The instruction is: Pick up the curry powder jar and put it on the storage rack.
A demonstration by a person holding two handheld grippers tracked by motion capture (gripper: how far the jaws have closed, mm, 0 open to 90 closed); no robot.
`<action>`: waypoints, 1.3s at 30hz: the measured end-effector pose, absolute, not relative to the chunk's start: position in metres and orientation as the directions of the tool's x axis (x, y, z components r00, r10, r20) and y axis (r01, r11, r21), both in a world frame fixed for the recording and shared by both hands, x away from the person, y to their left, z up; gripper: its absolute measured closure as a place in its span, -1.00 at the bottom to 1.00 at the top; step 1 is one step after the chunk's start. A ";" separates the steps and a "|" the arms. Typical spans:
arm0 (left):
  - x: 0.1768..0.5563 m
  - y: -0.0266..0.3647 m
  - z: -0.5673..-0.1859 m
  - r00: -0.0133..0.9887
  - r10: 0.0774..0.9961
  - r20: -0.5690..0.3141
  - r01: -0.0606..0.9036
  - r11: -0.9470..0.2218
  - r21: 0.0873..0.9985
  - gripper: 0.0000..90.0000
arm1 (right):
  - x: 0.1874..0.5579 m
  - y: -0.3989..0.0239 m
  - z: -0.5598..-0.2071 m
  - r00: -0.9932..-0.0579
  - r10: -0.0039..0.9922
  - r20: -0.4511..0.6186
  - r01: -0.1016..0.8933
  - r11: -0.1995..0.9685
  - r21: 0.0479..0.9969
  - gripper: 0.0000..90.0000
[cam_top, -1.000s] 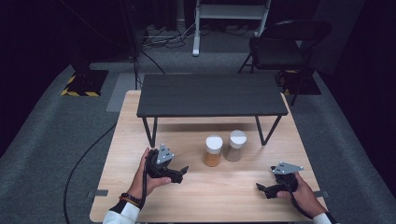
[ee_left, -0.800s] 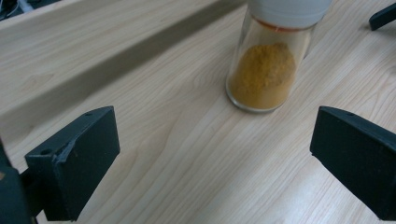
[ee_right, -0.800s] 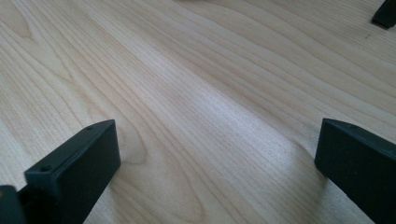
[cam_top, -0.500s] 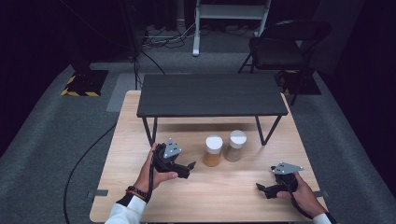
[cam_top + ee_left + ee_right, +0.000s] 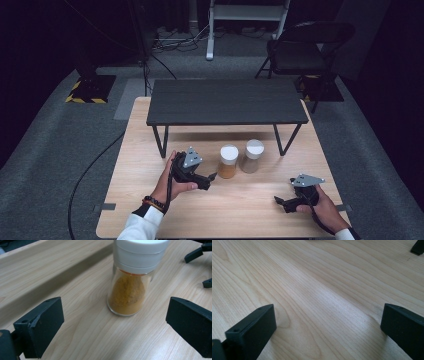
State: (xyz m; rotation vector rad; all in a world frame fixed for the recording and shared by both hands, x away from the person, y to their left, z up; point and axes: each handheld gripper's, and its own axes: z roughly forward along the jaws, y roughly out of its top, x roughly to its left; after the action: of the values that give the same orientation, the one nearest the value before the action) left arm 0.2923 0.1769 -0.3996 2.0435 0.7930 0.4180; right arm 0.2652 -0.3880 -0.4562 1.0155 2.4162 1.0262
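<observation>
Left tongs (image 5: 112, 322) apart, facing orange spice jar (image 5: 130, 290); right tongs (image 5: 327, 325) apart; no legible label.

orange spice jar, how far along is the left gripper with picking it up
Done: the left gripper is open and lined up, with the orange spice jar ahead of its jaws. In hand: the approach; nothing is gripped, and the jar stands upright on the table beside the brown spice jar. Left: closing in, clamping and lifting. The right gripper rests open near the table's front edge.
</observation>
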 end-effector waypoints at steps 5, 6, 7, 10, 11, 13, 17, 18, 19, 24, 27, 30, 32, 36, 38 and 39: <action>0.295 0.173 -0.401 0.741 0.672 -0.004 0.376 -0.410 0.831 -0.97 | 0.265 -0.388 -0.456 -0.694 0.720 -0.019 0.486 0.488 0.725 -1.00; 0.296 0.172 -0.402 0.741 0.671 -0.004 0.377 -0.410 0.830 -0.97 | 0.265 -0.388 -0.456 -0.693 0.721 -0.020 0.486 0.487 0.725 -1.00; 0.296 0.171 -0.402 0.741 0.672 -0.002 0.374 -0.410 0.832 -0.97 | 0.265 -0.388 -0.456 -0.693 0.721 -0.020 0.486 0.487 0.725 -1.00; 0.298 0.169 -0.403 0.744 0.668 -0.013 0.375 -0.402 0.835 -0.97 | 0.265 -0.388 -0.456 -0.692 0.722 -0.020 0.487 0.487 0.725 -1.00; 0.299 0.168 -0.404 0.746 0.666 -0.015 0.376 -0.402 0.835 -0.97 | 0.265 -0.388 -0.456 -0.692 0.722 -0.020 0.487 0.486 0.725 -1.00; 0.300 0.164 -0.406 0.747 0.664 -0.015 0.377 -0.405 0.833 -0.97 | 0.265 -0.388 -0.456 -0.692 0.722 -0.020 0.487 0.487 0.725 -1.00; 0.302 0.160 -0.408 0.748 0.663 -0.015 0.376 -0.406 0.833 -0.97 | 0.265 -0.388 -0.456 -0.692 0.722 -0.020 0.487 0.486 0.725 -1.00; 0.303 0.159 -0.409 0.746 0.666 -0.017 0.379 -0.403 0.833 -0.97 | 0.265 -0.388 -0.456 -0.692 0.722 -0.020 0.487 0.486 0.725 -1.00; 0.303 0.158 -0.409 0.747 0.665 -0.019 0.379 -0.401 0.834 -0.97 | 0.265 -0.388 -0.456 -0.692 0.722 -0.020 0.487 0.487 0.725 -1.00; 0.306 0.152 -0.411 0.747 0.665 -0.008 0.372 -0.407 0.834 -0.98 | 0.265 -0.388 -0.456 -0.692 0.722 -0.020 0.487 0.487 0.725 -1.00; 0.308 0.149 -0.413 0.746 0.666 -0.012 0.372 -0.401 0.837 -0.97 | 0.265 -0.388 -0.456 -0.692 0.722 -0.020 0.487 0.487 0.726 -1.00; 0.310 0.145 -0.415 0.748 0.664 -0.009 0.371 -0.407 0.835 -0.97 | 0.265 -0.388 -0.456 -0.692 0.722 -0.020 0.487 0.487 0.726 -1.00; 0.312 0.143 -0.417 0.747 0.664 -0.014 0.375 -0.404 0.834 -0.97 | 0.265 -0.388 -0.456 -0.692 0.722 -0.020 0.487 0.486 0.725 -1.00; 0.316 0.140 -0.419 0.751 0.660 -0.018 0.375 -0.403 0.835 -0.97 | 0.265 -0.388 -0.456 -0.692 0.722 -0.020 0.487 0.486 0.726 -1.00; 0.318 0.139 -0.421 0.754 0.656 -0.027 0.376 -0.398 0.837 -0.97 | 0.265 -0.388 -0.456 -0.692 0.722 -0.020 0.487 0.487 0.725 -1.00; 0.319 0.138 -0.421 0.755 0.656 -0.028 0.377 -0.398 0.837 -0.97 | 0.265 -0.388 -0.456 -0.692 0.722 -0.020 0.487 0.486 0.726 -1.00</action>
State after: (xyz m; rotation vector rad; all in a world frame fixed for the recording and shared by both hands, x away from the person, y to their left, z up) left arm 0.3192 0.1377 -0.4213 2.0315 0.7767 0.3833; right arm 0.2647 -0.3878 -0.4563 1.0179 2.4140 1.0257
